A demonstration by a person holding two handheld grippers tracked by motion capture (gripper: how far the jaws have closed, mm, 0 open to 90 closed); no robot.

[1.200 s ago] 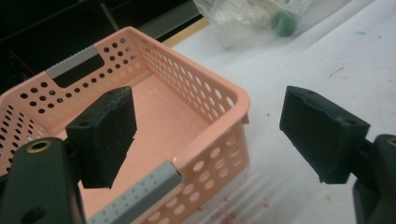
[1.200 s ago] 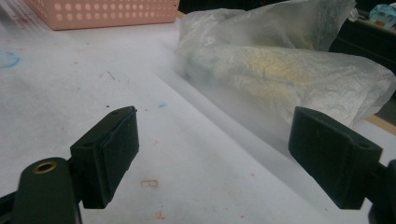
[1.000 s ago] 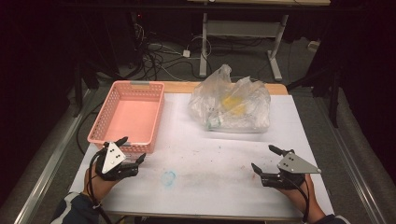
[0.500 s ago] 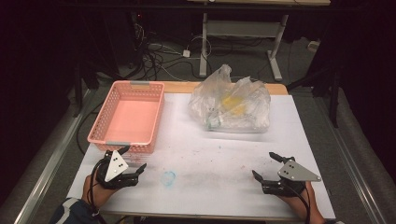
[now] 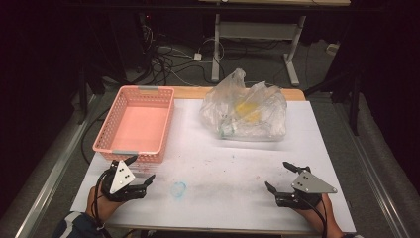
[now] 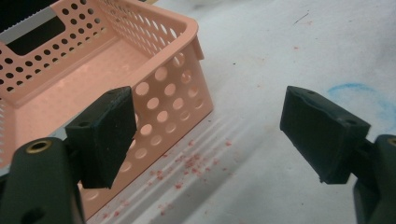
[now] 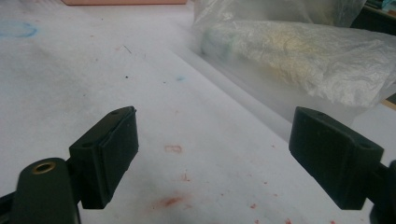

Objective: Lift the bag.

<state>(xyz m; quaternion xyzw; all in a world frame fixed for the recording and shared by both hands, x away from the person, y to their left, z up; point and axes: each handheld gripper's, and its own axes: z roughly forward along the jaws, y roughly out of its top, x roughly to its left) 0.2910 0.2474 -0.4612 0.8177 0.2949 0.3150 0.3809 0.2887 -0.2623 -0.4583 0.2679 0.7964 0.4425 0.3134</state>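
Pink basket (image 5: 136, 124) sits at the far left of the white table cover (image 5: 223, 168), its perforated walls standing upright and its inside bare. Just in front of its near wall, the left gripper (image 5: 141, 171) hovers low over the cover, held in a hand (image 5: 101, 198) that comes in from the bottom edge of the high view. In the left gripper view the 2 black jaws stand wide apart with nothing between them; the left-hand pad (image 6: 105, 135) lies in front of the basket's (image 6: 140, 79) near corner, though whether it touches the plastic cannot be told, and pink crumbs (image 6: 187, 163) are scattered on the cover just below that corner. A faint blue ring mark (image 5: 179, 189) lies on the cover just to the right of this gripper.

Well apart from it, at the near right of the table, the right gripper (image 5: 282, 178) also rests low, and its jaws are spread wide and grip nothing. In the right gripper view they frame bare cover with reddish smudges (image 7: 168, 200). Beyond them lies the clear plastic bag (image 7: 299, 51), crumpled, with something yellow inside it (image 5: 245, 108). The bag (image 5: 245, 111) sits at the far middle of the table, beside the basket and not touching it
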